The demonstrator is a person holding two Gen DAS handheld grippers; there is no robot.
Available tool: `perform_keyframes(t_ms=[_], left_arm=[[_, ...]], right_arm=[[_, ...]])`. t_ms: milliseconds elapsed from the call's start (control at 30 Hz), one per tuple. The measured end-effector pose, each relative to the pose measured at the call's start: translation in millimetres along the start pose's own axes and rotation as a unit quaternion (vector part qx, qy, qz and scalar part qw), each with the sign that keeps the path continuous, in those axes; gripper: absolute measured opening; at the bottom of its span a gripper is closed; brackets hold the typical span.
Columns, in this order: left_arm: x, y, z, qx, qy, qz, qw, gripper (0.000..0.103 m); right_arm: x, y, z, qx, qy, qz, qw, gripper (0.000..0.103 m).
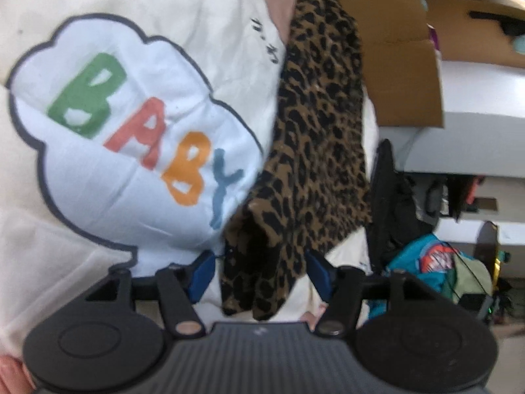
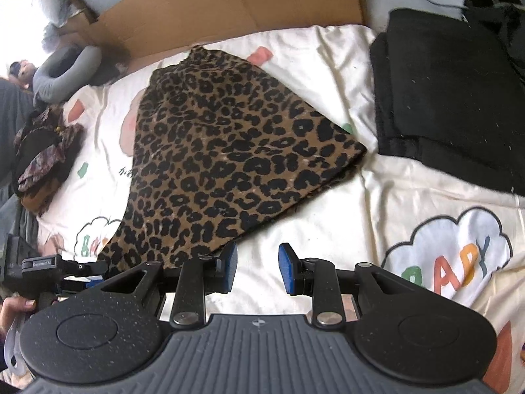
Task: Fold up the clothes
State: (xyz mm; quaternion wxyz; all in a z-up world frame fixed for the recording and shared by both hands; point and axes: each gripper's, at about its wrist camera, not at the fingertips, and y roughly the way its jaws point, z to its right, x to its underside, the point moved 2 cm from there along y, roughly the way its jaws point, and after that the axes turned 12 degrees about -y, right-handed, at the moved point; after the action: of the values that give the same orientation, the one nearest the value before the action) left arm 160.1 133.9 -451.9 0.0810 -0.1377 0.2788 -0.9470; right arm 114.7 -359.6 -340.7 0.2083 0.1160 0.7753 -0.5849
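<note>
A leopard-print garment (image 2: 229,151) lies spread on a white bed sheet (image 2: 328,65) printed with "BABY" clouds (image 1: 131,131). In the left wrist view one end of the leopard-print garment (image 1: 315,131) runs down between the fingers of my left gripper (image 1: 261,272). The blue pads (image 1: 205,272) stand wide apart on either side of the cloth, so this gripper is open. My right gripper (image 2: 257,269) is open over bare sheet, its left pad (image 2: 231,262) just at the garment's near edge, with nothing between the fingers.
A stack of folded black clothes (image 2: 452,98) lies on the sheet to the right. A cardboard sheet (image 2: 229,3) stands behind the bed. A crumpled dark patterned garment (image 2: 42,161) and a grey neck pillow (image 2: 62,72) sit at the left. A hand (image 2: 13,308) shows at the lower left.
</note>
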Motion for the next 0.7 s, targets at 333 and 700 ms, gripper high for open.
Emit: perform_keyframes(t_ms=[333, 700], left_arm=[[-2, 6, -3, 0.045, 0.009, 0.009, 0.9989, 0.055], [4, 18, -8, 0.031, -0.01, 0.02, 0.9993, 0.014]], right_arm=[[-1, 7, -8, -0.001, -0.011, -0.007, 1.0, 0.03], [-1, 13, 1, -0.011, 0.018, 0.011, 1.0, 0.03]])
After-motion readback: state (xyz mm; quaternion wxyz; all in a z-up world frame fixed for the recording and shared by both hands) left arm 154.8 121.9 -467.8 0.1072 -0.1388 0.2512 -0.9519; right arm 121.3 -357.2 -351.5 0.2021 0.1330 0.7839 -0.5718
